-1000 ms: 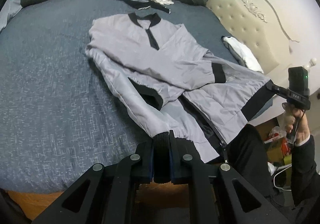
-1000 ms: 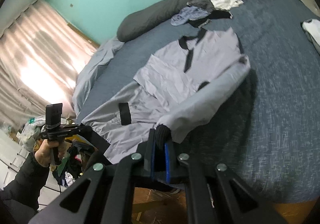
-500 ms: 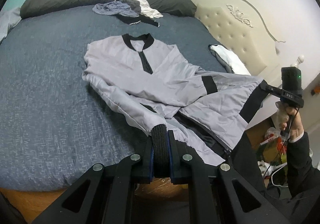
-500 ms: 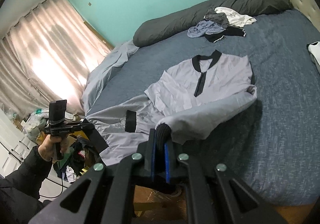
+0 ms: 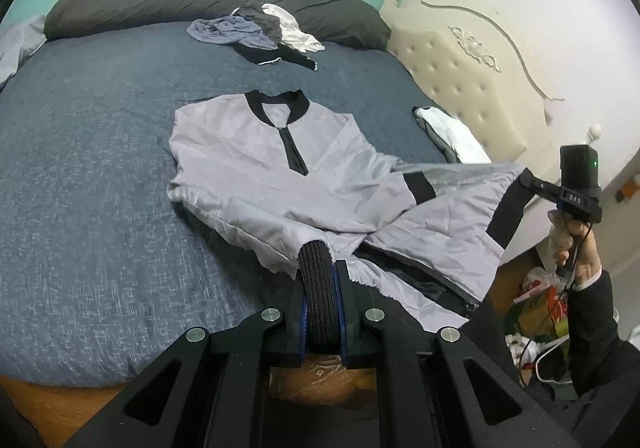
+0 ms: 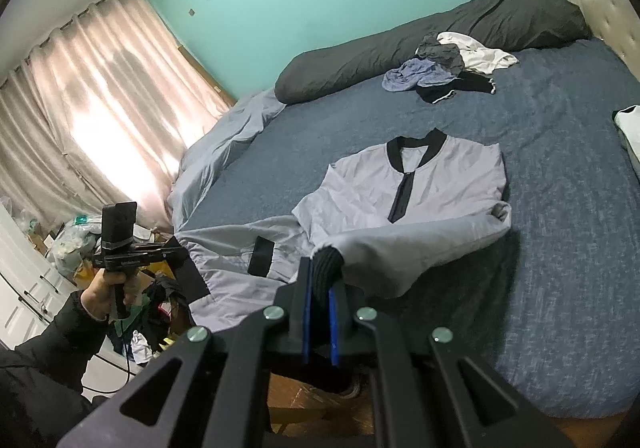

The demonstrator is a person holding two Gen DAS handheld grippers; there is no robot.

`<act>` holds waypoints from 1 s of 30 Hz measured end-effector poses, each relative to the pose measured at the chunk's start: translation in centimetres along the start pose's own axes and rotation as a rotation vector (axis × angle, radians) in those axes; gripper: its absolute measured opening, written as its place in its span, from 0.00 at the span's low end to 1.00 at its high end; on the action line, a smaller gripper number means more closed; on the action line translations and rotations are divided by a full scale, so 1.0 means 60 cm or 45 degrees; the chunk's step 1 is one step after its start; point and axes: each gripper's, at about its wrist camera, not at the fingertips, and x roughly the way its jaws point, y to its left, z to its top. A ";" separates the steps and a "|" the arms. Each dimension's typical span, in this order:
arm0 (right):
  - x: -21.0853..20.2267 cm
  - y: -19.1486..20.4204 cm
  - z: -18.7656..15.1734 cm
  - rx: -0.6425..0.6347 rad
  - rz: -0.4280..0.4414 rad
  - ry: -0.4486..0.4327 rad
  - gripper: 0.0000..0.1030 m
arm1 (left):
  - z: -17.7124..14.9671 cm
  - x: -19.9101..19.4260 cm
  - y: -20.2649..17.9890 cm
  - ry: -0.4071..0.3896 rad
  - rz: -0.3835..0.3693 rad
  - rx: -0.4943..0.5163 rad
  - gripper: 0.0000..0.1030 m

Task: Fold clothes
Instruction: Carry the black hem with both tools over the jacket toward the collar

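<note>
Your left claw (image 5: 320, 288) is clamped on a black ribbed cuff (image 5: 316, 268) of the grey jacket (image 5: 256, 152). Your right claw (image 6: 320, 288) pinches the other cuff (image 6: 326, 264) the same way. The jacket lies collar-up on the blue bed (image 5: 88, 152), its hem hanging past the near edge. Compared with 1 second ago, both sleeves are drawn further toward you and the jacket sits flatter. "DAS" is readable on the right claw's handle (image 5: 576, 200). A clothes pile (image 5: 256, 32) rests near the dark pillow (image 5: 160, 4).
</note>
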 end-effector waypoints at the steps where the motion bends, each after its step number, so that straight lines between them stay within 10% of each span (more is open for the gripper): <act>1: 0.004 -0.004 0.004 0.005 -0.001 0.002 0.06 | 0.005 0.002 0.004 -0.004 0.003 -0.006 0.11; 30: 0.180 -0.206 0.242 0.220 -0.118 0.039 0.06 | 0.291 0.192 0.203 -0.025 0.042 -0.224 0.11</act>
